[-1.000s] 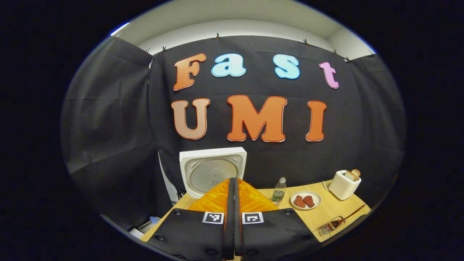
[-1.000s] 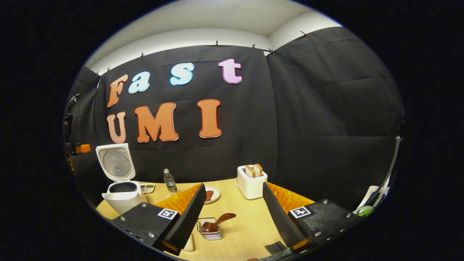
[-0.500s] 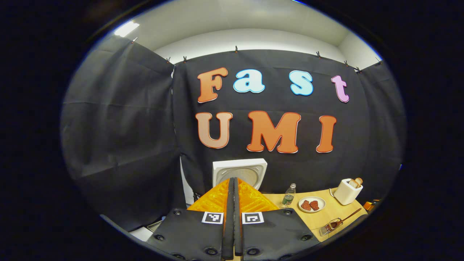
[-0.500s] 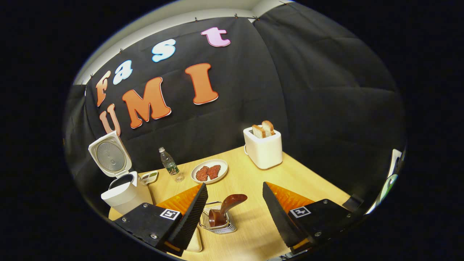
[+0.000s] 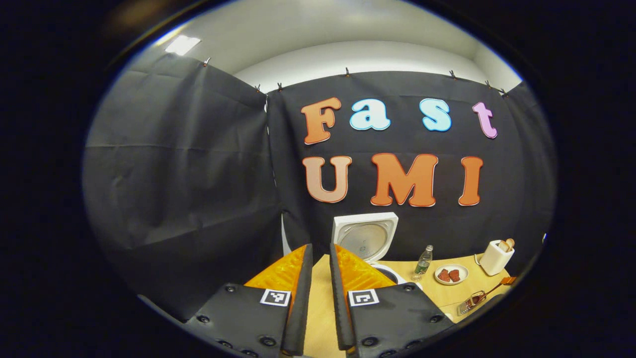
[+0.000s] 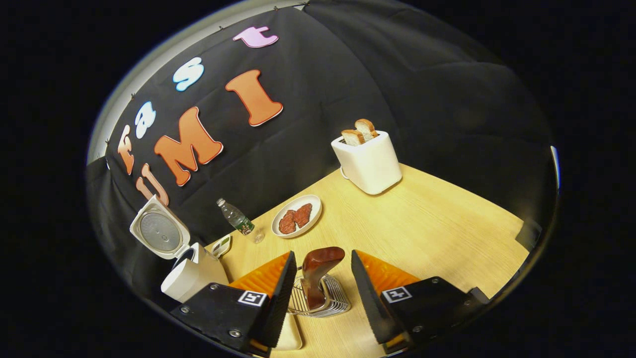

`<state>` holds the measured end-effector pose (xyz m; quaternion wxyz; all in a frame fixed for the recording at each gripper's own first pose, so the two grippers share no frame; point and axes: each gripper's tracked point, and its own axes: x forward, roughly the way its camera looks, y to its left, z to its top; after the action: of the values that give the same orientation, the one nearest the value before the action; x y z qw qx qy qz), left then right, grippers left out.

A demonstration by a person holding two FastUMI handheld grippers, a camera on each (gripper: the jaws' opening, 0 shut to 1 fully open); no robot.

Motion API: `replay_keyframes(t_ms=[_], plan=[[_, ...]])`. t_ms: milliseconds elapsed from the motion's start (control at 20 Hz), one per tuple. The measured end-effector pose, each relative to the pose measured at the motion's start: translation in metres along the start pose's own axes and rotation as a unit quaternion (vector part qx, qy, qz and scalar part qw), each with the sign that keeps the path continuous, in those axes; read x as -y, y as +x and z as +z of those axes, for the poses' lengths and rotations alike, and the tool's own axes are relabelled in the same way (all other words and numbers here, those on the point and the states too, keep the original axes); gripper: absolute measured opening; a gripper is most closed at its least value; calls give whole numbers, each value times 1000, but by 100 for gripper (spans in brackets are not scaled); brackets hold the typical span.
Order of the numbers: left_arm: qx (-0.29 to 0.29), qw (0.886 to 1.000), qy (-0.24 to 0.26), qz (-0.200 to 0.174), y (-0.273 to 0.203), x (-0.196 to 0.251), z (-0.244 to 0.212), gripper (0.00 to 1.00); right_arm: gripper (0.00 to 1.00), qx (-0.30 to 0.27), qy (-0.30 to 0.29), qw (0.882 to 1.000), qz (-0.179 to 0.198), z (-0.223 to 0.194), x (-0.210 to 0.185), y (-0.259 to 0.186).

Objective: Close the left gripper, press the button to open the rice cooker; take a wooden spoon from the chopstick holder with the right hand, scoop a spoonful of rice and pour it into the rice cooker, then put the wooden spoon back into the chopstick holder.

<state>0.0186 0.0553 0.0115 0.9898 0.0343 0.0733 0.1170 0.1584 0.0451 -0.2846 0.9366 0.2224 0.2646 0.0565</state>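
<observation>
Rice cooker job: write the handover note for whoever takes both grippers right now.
Left gripper: slightly open, holding nothing, raised in front of the rice cooker.
Right gripper: open, its fingers on either side of the wooden spoon but not pressing it.
Things: the cooker's lid stands open at the table's left end. The spoon stands in the wire chopstick holder.
Done: button pressed, lid up.
Left: shut on the spoon, lift it out, scoop rice, pour it into the cooker, return the spoon to the holder. I cannot make out the rice supply in these views.
</observation>
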Motion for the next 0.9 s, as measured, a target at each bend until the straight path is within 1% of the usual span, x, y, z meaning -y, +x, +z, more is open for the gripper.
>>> replay_keyframes(t_ms=[50,100,150,200,250,350,400,450,500,550,650,800,900], plan=[[-4,1000,-5,6,-4,-5,-3,41,62,-4,13,1000,6,0,-2,2],[-7,1000,-11,10,-5,-8,-6,51,59,-6,21,1000,9,-1,-3,2],[-10,1000,-16,12,-7,-10,-10,60,54,-2,23,1000,10,2,-4,3],[-11,1000,-19,19,-8,-13,-10,63,51,1,22,1000,10,3,-5,3],[-12,999,-17,27,-8,-19,-12,75,45,1,22,1000,8,3,-5,3],[-9,999,-13,35,-8,-24,-9,100,40,5,40,999,18,6,-11,1],[-7,999,-12,36,-7,-25,-7,100,36,5,53,998,23,5,-17,3],[-6,999,-10,34,-7,-25,-7,98,30,5,59,998,27,4,-23,3],[-6,999,-7,31,-7,-26,-5,100,27,6,60,998,30,1,-29,3],[-5,1000,-4,29,-6,-28,-6,100,26,9,50,998,26,0,-33,2],[-3,1000,-1,23,-2,-33,-3,100,16,16,25,999,22,2,-42,1],[5,1000,-2,15,5,-40,1,100,15,34,0,999,29,14,-63,-14],[15,1000,12,11,10,-48,2,100,15,60,-39,997,26,28,-76,-29]])
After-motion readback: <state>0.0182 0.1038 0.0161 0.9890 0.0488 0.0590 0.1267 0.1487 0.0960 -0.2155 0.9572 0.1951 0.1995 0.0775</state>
